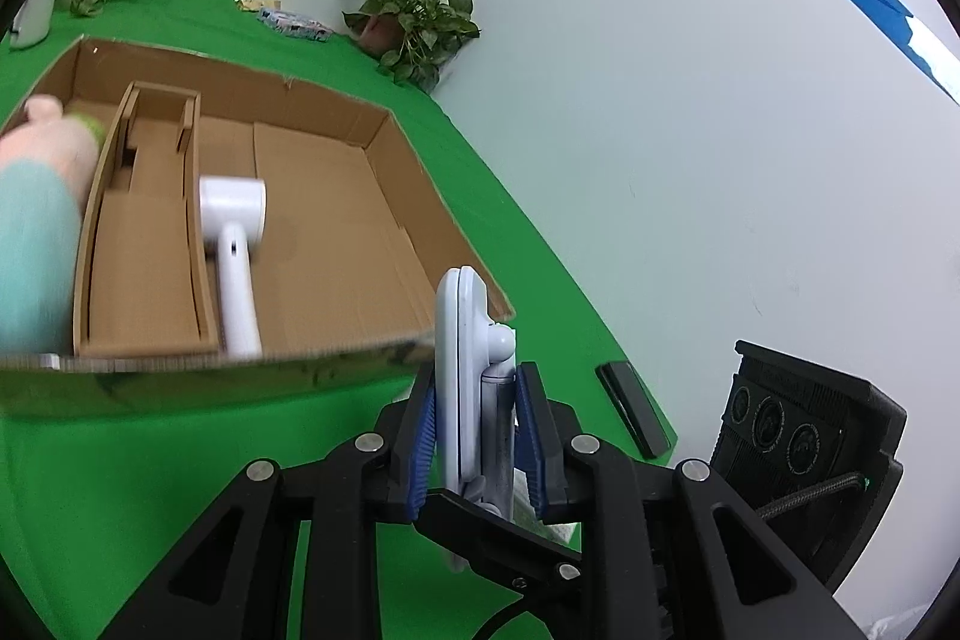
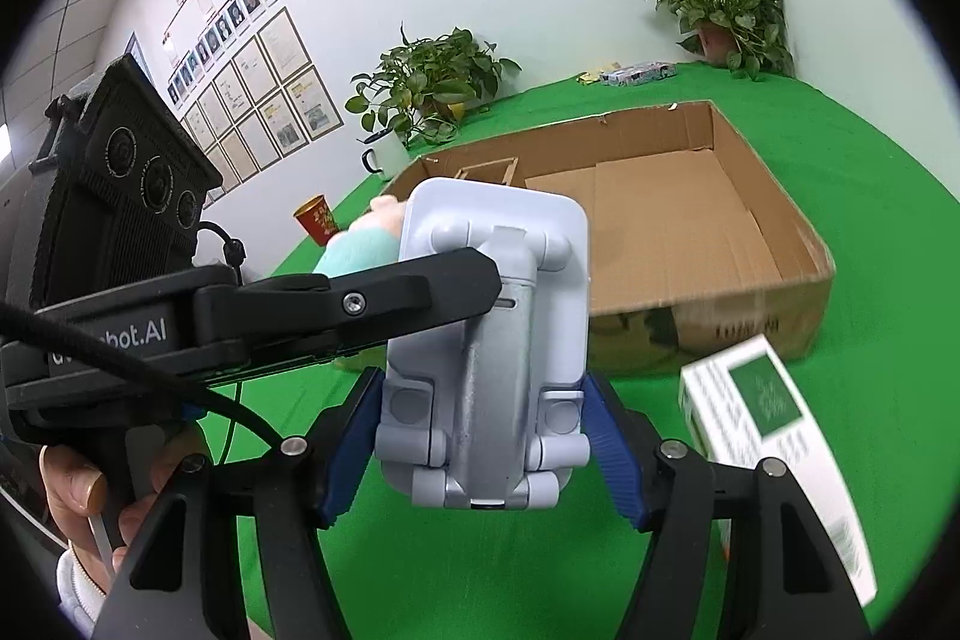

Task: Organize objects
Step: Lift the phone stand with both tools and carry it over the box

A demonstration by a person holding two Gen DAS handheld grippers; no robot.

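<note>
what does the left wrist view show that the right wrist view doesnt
Only the left wrist view: a white handheld device lying inside the cardboard box, and a black bar on the green cloth.

Only the right wrist view: a red cup, a white mug and a green-and-white carton.

Both: the box, the plush toy and the grey folding stand, held by both hand-held grippers.

Wide open floor in the cardboard box's [image 2: 708, 244] right compartment, nothing blocking entry from above. On its left side a white handled device [image 1: 231, 250] lies against the cardboard divider [image 1: 195, 232], and a plush toy [image 1: 42, 196] crowds the far-left end. Outside, a white-and-green carton [image 2: 774, 454] sits near the box's front corner; bare green worktop [image 2: 480, 568] in front lies free.
</note>
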